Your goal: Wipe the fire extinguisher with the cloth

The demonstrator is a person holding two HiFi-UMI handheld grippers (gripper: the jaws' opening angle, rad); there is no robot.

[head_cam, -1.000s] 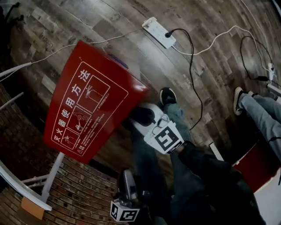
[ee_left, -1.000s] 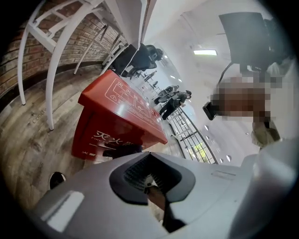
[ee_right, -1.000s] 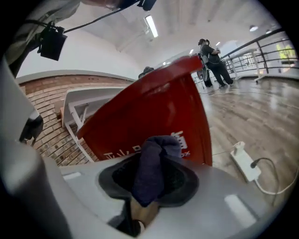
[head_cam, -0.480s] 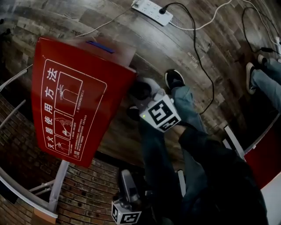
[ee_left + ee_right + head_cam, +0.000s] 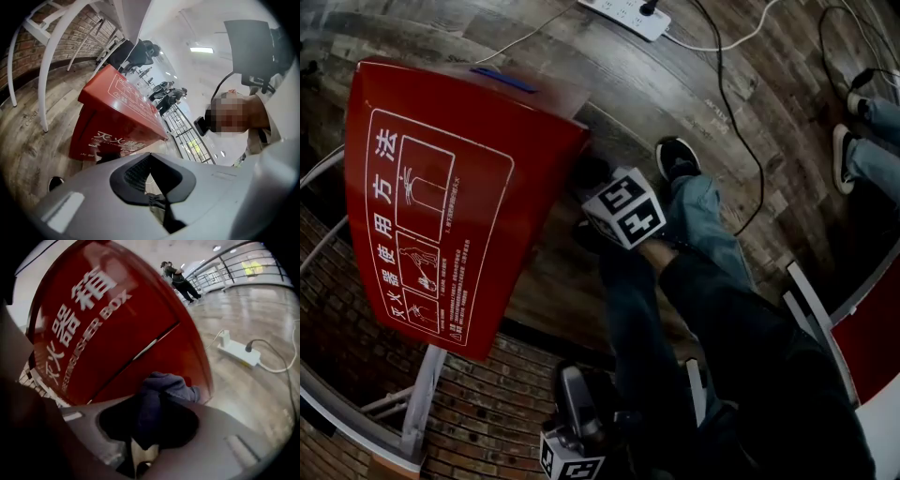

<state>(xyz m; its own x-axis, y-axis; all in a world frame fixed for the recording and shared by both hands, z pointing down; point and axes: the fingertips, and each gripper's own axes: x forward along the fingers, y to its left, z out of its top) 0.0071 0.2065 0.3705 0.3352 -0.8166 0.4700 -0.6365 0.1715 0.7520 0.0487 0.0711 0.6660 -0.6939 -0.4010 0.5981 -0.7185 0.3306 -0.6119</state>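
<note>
Dark sleeve point(image 5: 741, 328), blue jeans point(image 5: 705, 220), black shoe point(image 5: 678, 156); white marker cube point(image 5: 623, 208), black squares.

The box point(image 5: 459, 187) stands on the floor point(image 5: 675, 94) by the brick wall point(image 5: 487, 412); a power strip point(image 5: 623, 14) lies beyond it, the cloth point(image 5: 161, 394) in the right gripper point(image 5: 591, 187) just beside its front.

Dark wood-plank floor point(image 5: 675, 103) meets a red-brown brick wall point(image 5: 478, 422), where a white tubular metal frame point(image 5: 422, 403) stands. A white power strip point(image 5: 623, 14) lies on the floor.
</note>
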